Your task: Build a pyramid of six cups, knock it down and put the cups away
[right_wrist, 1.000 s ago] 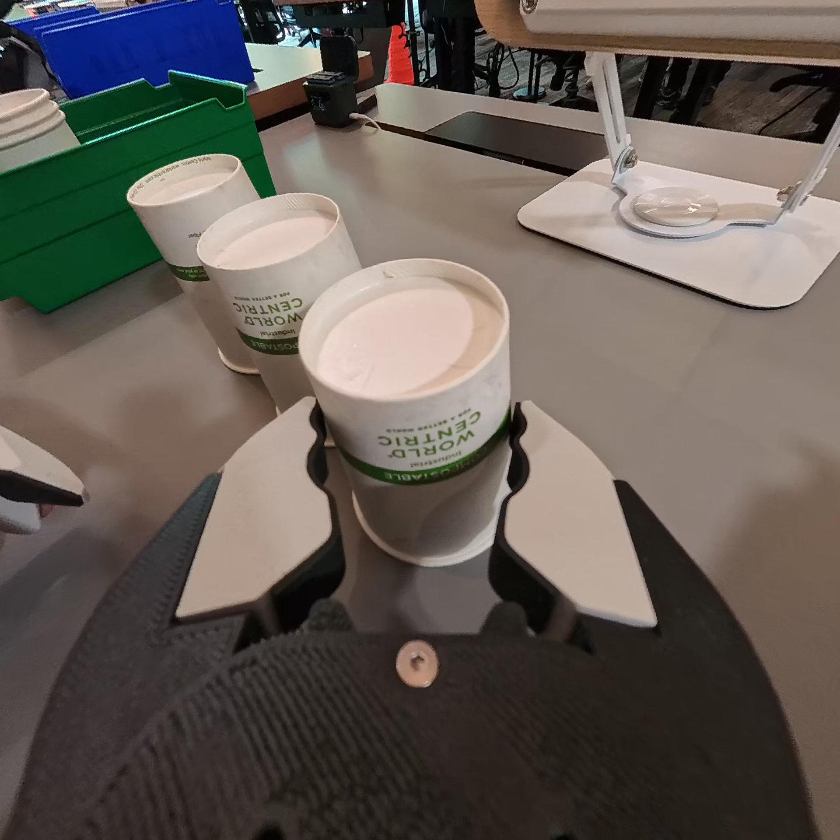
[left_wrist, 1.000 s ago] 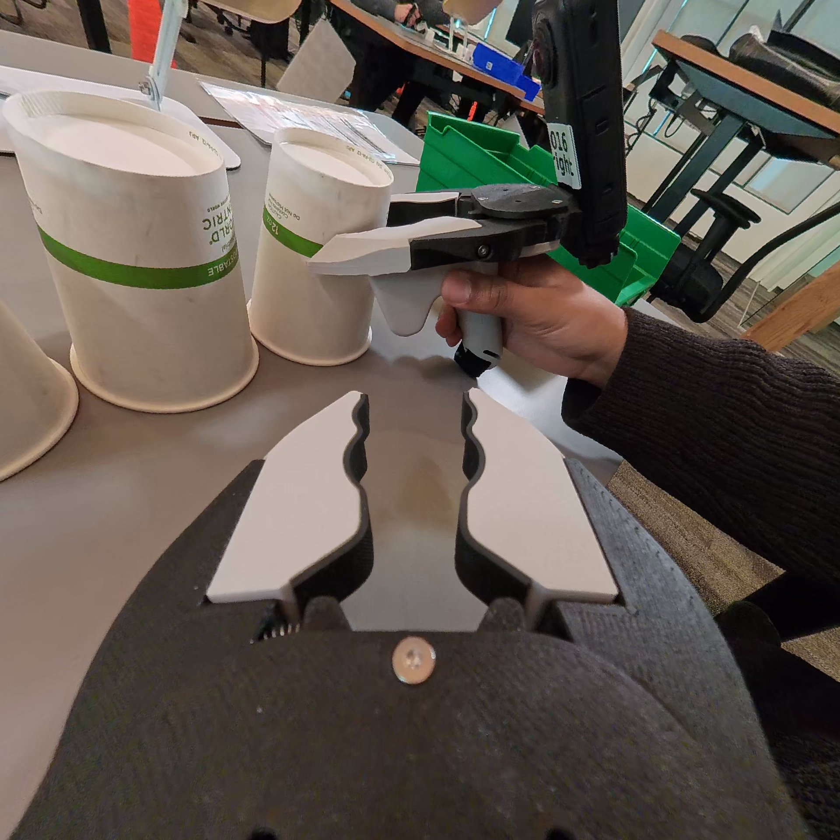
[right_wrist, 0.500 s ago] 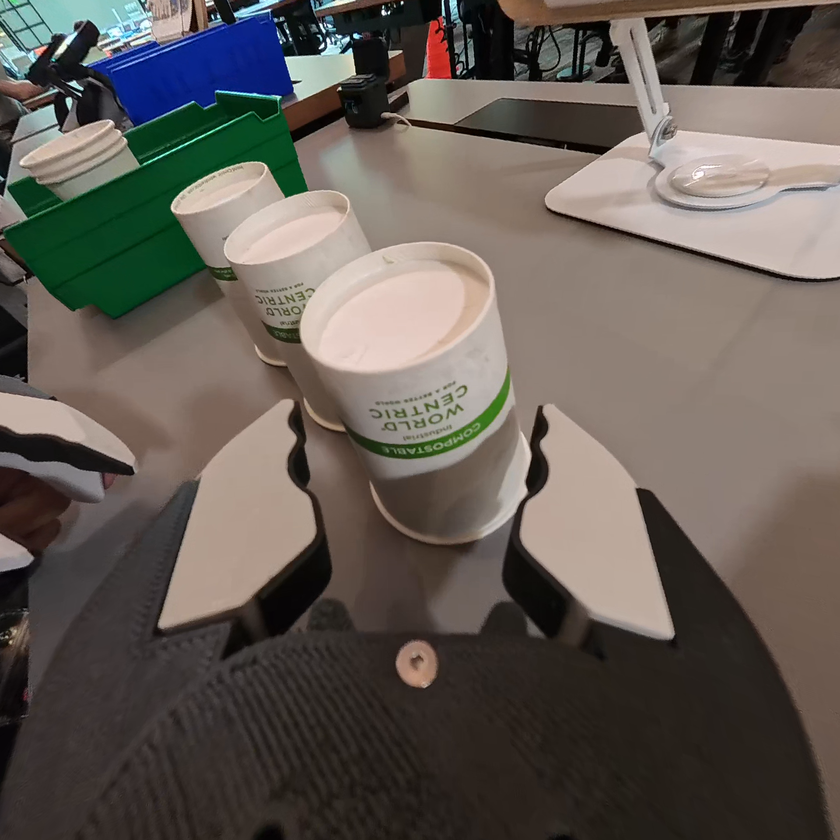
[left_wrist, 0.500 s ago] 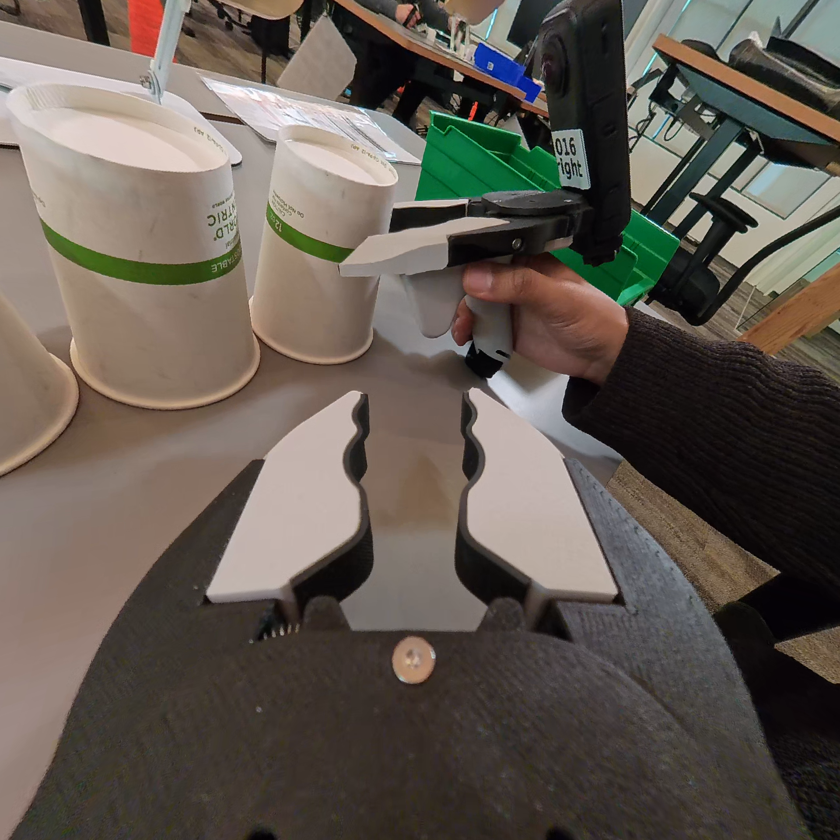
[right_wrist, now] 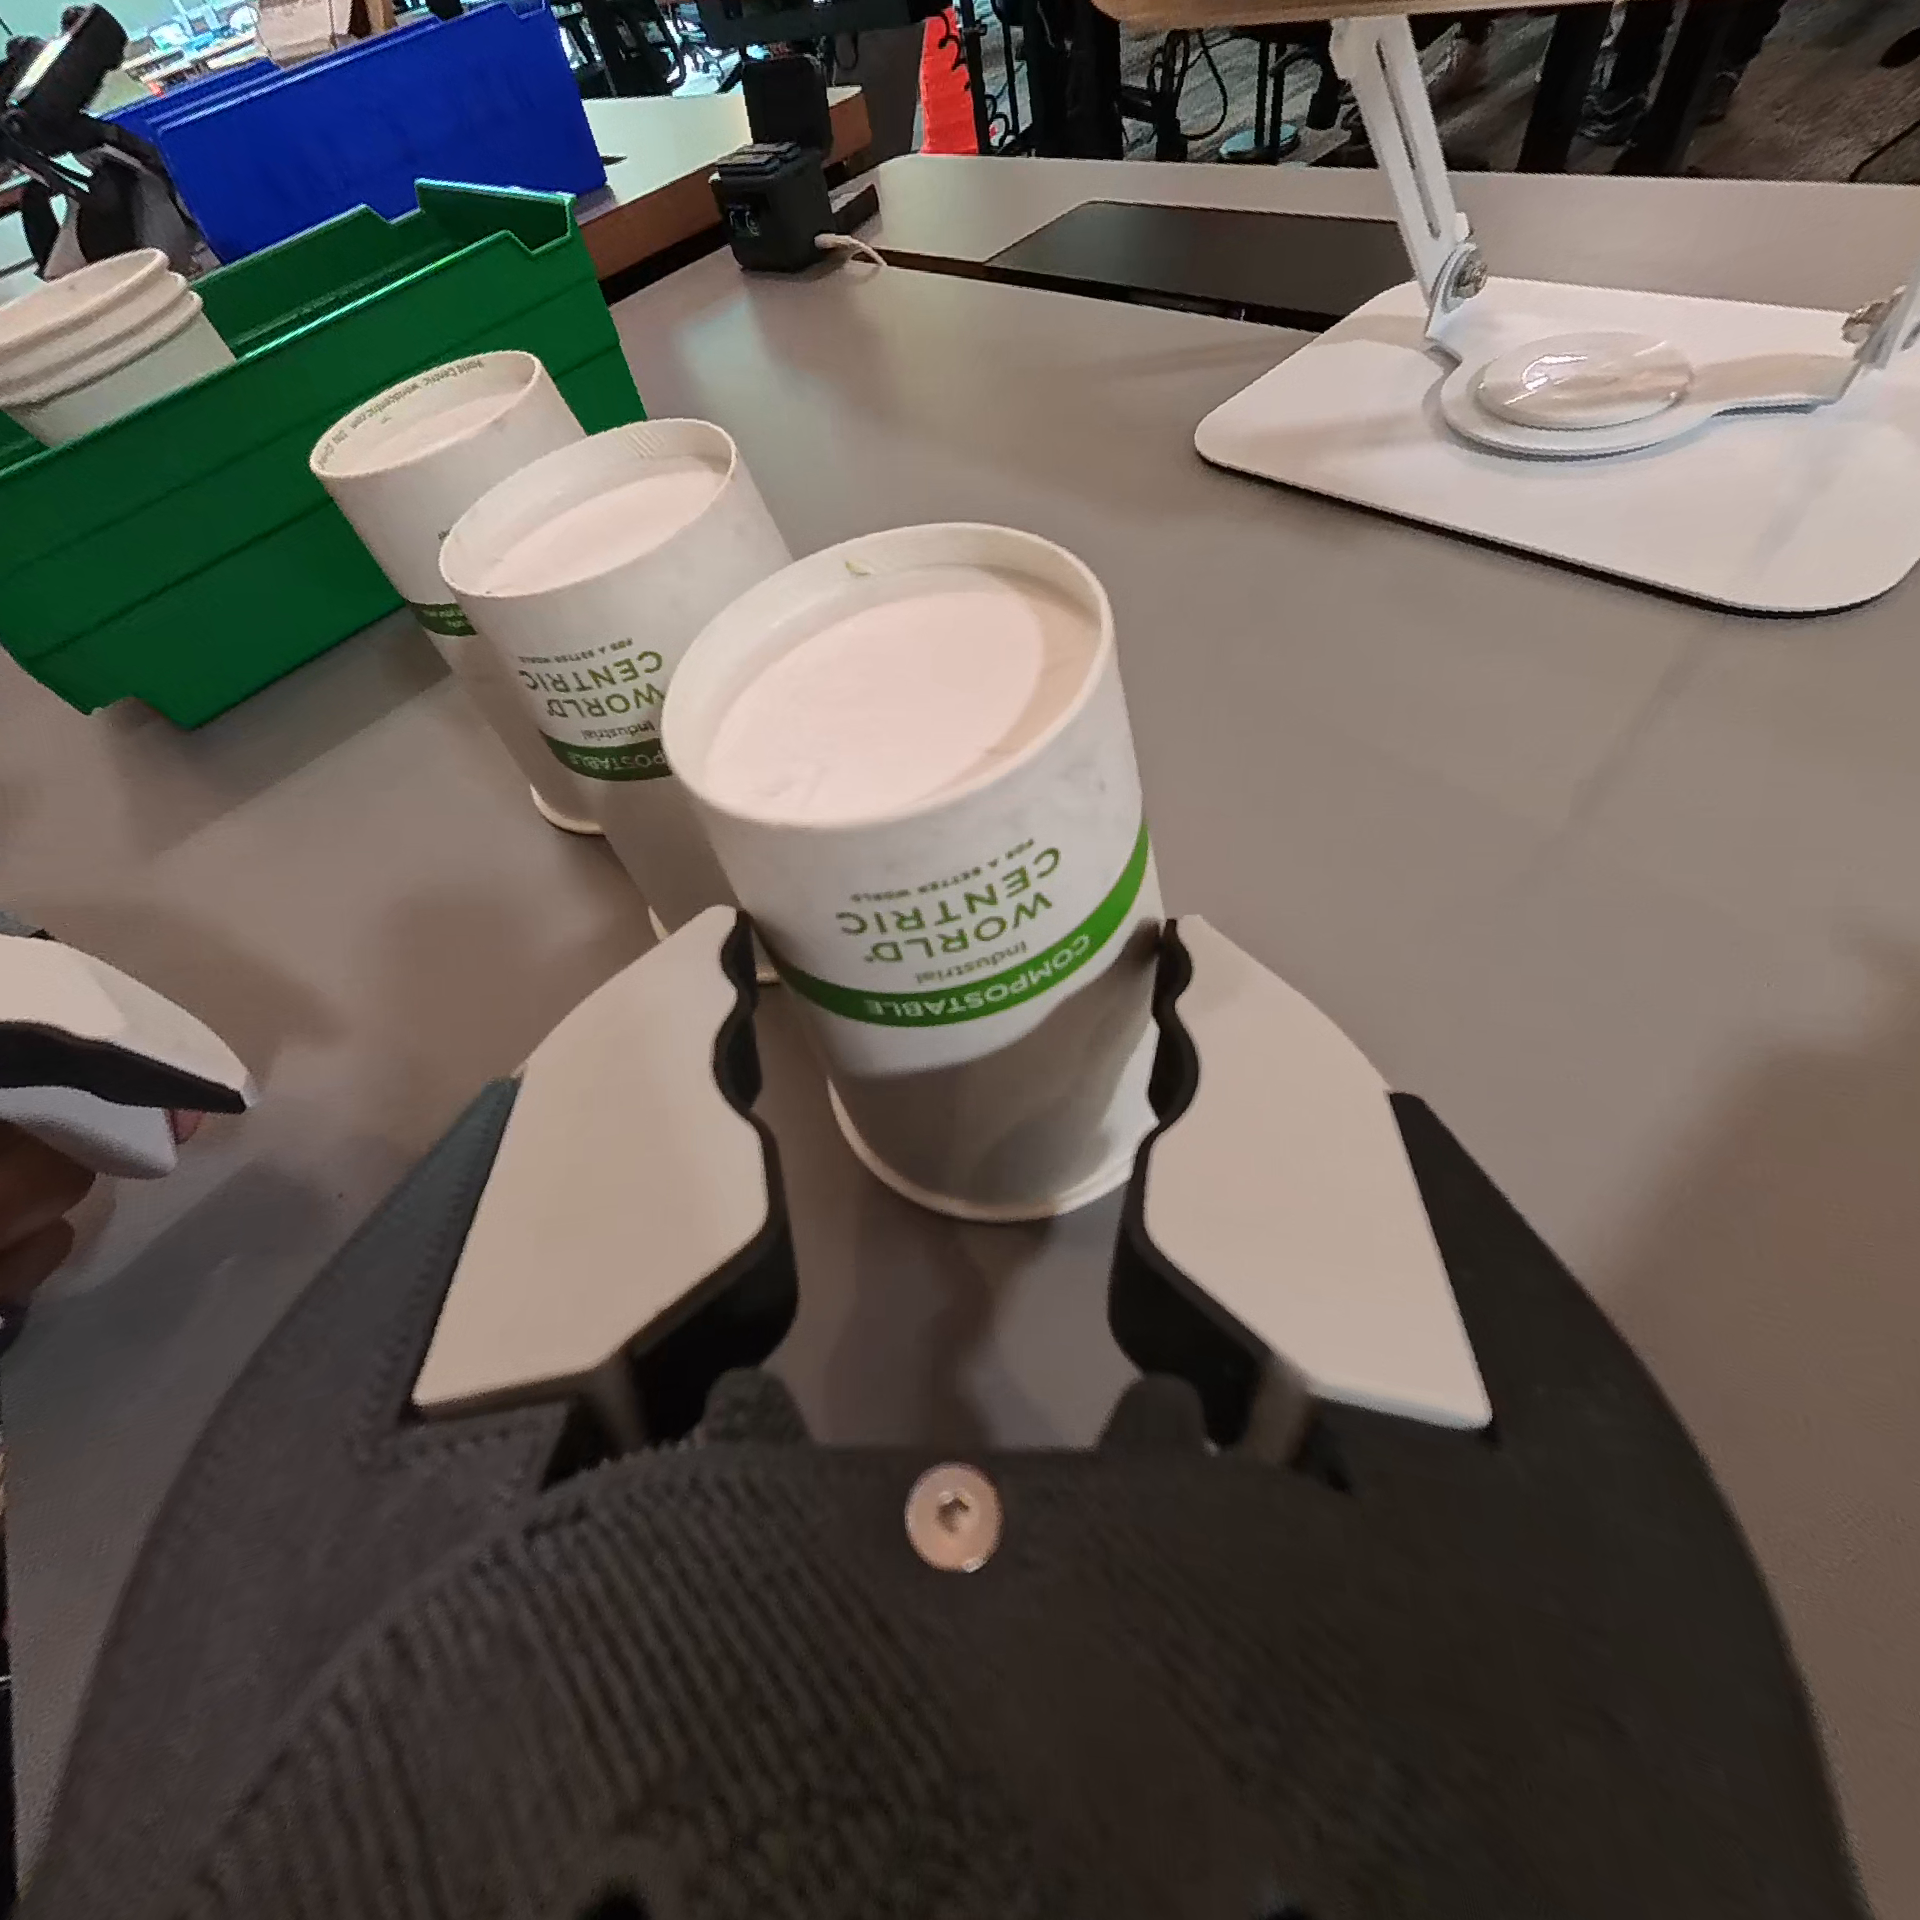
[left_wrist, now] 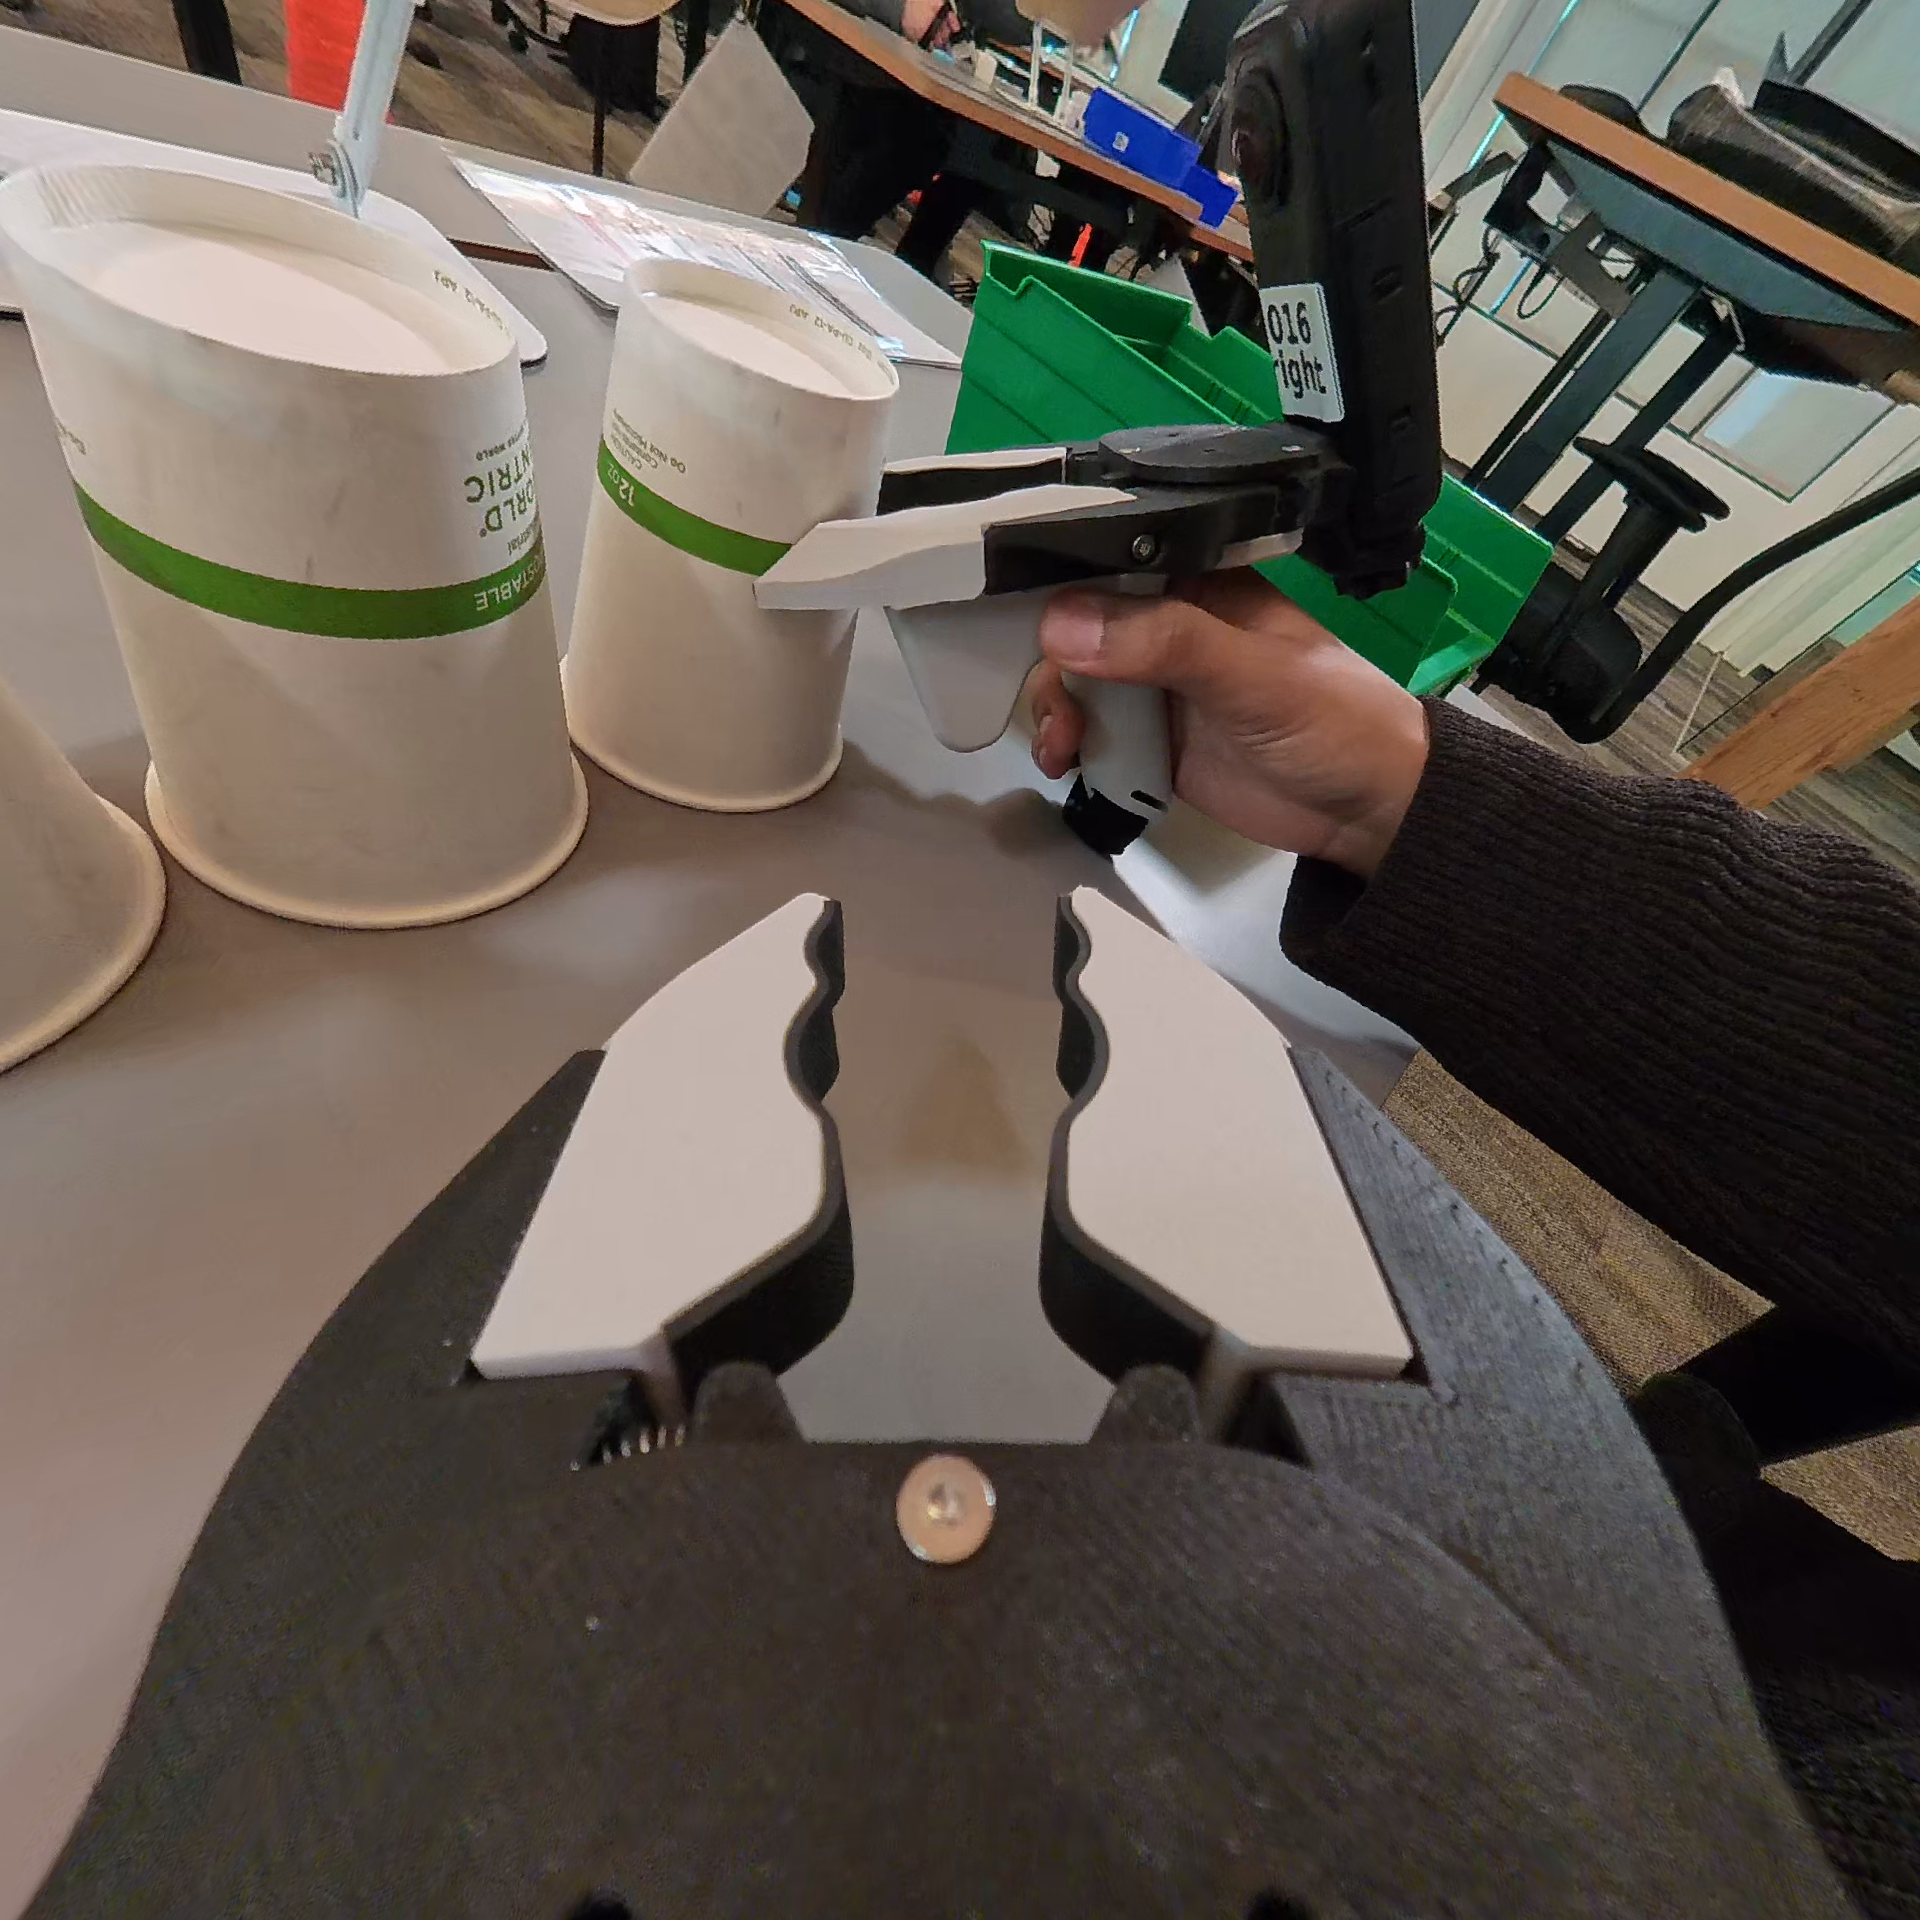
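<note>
Three white paper cups with green bands stand upside down in a row on the grey surface (right_wrist: 1455, 831), mouths down and flat bases up, which keeps them steady on their widest rim. The nearest cup (right_wrist: 935, 883) sits between the fingers of the right gripper (right_wrist: 951, 945). Its jaws have closed in around the cup wall at about the green band; the right finger looks to touch the wall, the left is at or just off it. I cannot tell whether the grip is firm. The cup's rim appears to rest on the surface, not lifted.

The middle cup (right_wrist: 613, 623) stands just behind the nearest one, close enough that their rims nearly meet, and the far cup (right_wrist: 436, 457) just behind that. A green bin (right_wrist: 312, 416) stands just beside the far cup, with a stack of upright cups (right_wrist: 94, 343) at its left end.

The left gripper (left_wrist: 945, 935) hovers low over bare surface, jaws partly open, holding nothing, well clear of the row. In its view the person's hand (left_wrist: 1226, 717) grips the right gripper's pistol handle and holds the tool level, so the fingers meet the cup's side squarely.

A white stand base (right_wrist: 1558, 468) lies on the surface off to the right, apart from the cups.
</note>
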Demonstrator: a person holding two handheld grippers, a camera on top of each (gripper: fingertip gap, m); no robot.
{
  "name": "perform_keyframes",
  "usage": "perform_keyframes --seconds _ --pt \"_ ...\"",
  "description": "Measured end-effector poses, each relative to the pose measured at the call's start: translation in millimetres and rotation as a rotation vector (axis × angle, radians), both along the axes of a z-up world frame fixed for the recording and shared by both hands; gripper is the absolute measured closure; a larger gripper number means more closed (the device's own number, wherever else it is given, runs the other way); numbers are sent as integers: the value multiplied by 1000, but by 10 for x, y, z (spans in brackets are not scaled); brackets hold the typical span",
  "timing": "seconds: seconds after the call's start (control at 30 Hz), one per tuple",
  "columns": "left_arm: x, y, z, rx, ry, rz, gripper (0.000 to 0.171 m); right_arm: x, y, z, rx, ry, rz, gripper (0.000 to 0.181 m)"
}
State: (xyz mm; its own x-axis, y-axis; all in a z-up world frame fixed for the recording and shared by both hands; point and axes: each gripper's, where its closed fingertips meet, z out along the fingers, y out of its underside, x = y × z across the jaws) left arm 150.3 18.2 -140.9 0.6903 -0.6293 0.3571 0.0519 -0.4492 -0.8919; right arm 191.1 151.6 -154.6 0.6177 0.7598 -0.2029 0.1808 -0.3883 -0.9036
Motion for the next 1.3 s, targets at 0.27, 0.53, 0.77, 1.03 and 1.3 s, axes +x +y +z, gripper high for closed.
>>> perform_keyframes --seconds 0.27,0.53,0.77,1.03,1.3 --pt "6 -6 -2 1 4 -2 132 -27 -16 -11 16 -27 7 107" --pt "3 -3 -6 -1 4 -1 132 -27 -19 -8 12 -20 11 106" --pt "1 -1 -6 -3 2 0 132 -23 -20 -1 6 -7 15 102" --pt "-51 35 18 10 5 22 132 -26 -25 -7 3 -11 17 101" --pt "-838 482 325 141 -13 303 134 -27 -25 -9 -1 -9 17 100"
